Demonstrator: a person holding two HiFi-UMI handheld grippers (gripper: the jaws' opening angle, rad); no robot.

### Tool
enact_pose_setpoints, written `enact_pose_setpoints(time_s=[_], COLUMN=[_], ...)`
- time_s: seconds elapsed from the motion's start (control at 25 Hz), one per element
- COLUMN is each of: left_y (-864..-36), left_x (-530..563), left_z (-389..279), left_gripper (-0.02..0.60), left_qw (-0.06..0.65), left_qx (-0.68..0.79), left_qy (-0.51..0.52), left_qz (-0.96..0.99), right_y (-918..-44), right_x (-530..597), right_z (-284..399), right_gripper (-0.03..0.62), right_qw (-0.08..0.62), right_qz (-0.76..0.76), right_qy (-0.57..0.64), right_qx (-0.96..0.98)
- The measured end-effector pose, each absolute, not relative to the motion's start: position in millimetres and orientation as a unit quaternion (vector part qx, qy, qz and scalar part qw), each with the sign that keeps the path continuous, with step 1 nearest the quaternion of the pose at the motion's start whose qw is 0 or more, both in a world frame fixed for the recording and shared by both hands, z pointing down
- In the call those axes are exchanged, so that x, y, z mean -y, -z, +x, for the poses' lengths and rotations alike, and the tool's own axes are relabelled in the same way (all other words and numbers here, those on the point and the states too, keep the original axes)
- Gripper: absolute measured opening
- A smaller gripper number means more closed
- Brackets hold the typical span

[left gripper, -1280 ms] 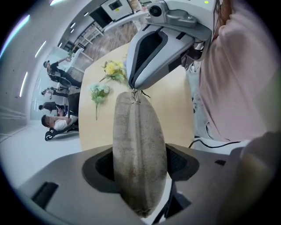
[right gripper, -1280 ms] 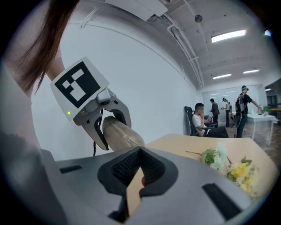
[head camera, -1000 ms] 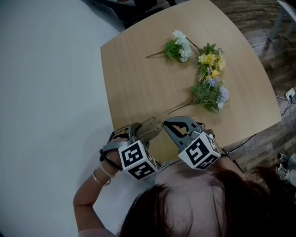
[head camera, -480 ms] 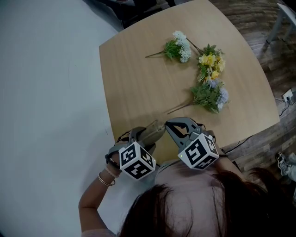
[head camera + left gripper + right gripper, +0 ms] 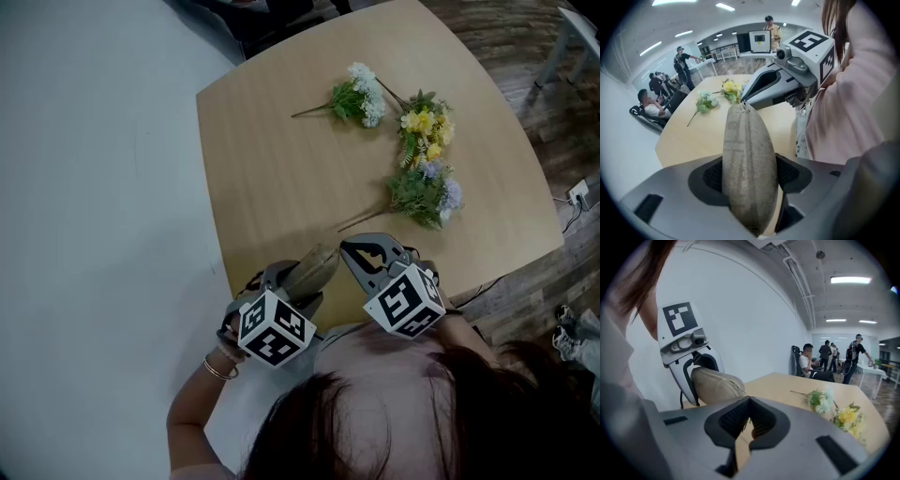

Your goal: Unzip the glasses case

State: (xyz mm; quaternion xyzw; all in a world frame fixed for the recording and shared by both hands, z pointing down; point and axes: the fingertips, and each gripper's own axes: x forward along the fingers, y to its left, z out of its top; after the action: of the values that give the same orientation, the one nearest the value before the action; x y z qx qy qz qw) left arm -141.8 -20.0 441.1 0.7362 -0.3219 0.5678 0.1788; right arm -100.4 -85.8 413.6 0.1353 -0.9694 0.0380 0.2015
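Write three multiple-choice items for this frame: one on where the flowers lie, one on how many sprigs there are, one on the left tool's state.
1. Where do the flower sprigs lie?
A. on the floor
B. on the table, on the part far from the person
C. in a vase

2. How many sprigs are there?
A. one
B. three
C. five

3. What is the left tool doing?
A. gaping empty
B. clamped on the glasses case
C. lying flat on the table

Key:
1 B: the head view shows them on the wood, well beyond the case.
2 B: one white, one yellow and one bluish sprig show.
3 B: the left gripper view shows both pads pressed against the case's sides.
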Motion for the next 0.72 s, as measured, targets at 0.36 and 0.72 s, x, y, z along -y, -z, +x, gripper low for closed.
enact_pose_setpoints(time_s=[0.36, 0.72], left_y=[-436, -428], left_x=[20, 21], left_z=[-132, -122], left_gripper=[0.282, 0.282], left_qw=[0.197, 0.254], left_qx=[0.333, 0.350], left_qy=[-0.515, -0.435], left_qz=[0.765, 0.790], right_y=[-424, -425], right_x=[93, 97], right_z=[-94, -93], right_gripper=[0.014, 0.014], right_qw=[0.216, 0.214], right_qz=[0.154, 0.157], right_qy=[-0.048, -0.059], right_qx=[0.963, 0.962])
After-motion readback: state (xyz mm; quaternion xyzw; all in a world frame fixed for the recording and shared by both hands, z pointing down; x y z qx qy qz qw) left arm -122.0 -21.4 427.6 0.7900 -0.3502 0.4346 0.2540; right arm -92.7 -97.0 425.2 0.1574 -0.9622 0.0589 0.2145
